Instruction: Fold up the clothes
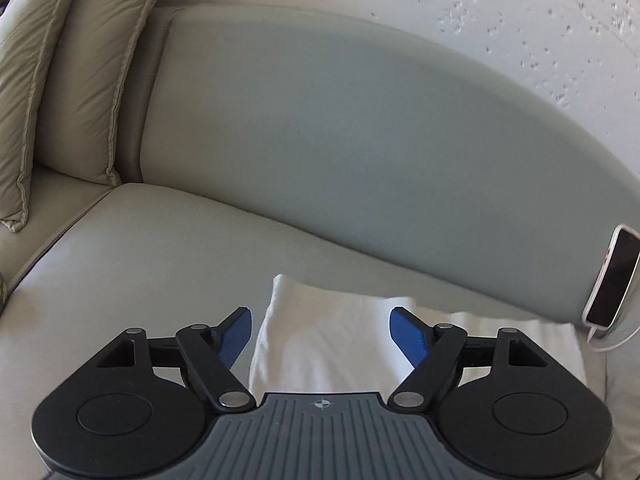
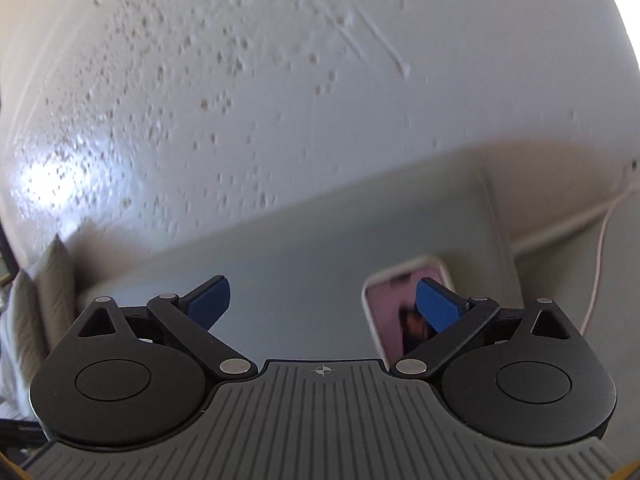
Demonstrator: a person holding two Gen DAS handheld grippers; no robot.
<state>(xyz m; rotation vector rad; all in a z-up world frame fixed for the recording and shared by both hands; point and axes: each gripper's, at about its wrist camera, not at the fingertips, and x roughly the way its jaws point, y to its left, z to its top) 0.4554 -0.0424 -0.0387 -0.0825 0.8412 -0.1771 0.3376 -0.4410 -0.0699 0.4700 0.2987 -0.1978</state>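
A white garment (image 1: 332, 340) lies folded and flat on the pale grey sofa seat (image 1: 132, 264), seen in the left wrist view. My left gripper (image 1: 320, 330) hovers over its near part with the blue pads (image 1: 236, 334) spread wide and nothing between them. In the right wrist view the garment is out of sight. My right gripper (image 2: 323, 302) points at the sofa backrest (image 2: 304, 264) and the wall, open wide and empty.
Two beige cushions (image 1: 60, 92) lean in the sofa's left corner. A phone (image 1: 612, 280) in a white case leans on the backrest at the right with a white cable (image 1: 612, 342); the same phone (image 2: 394, 304) and its cable (image 2: 600, 256) show behind my right fingers. A textured white wall (image 2: 240, 80) stands behind.
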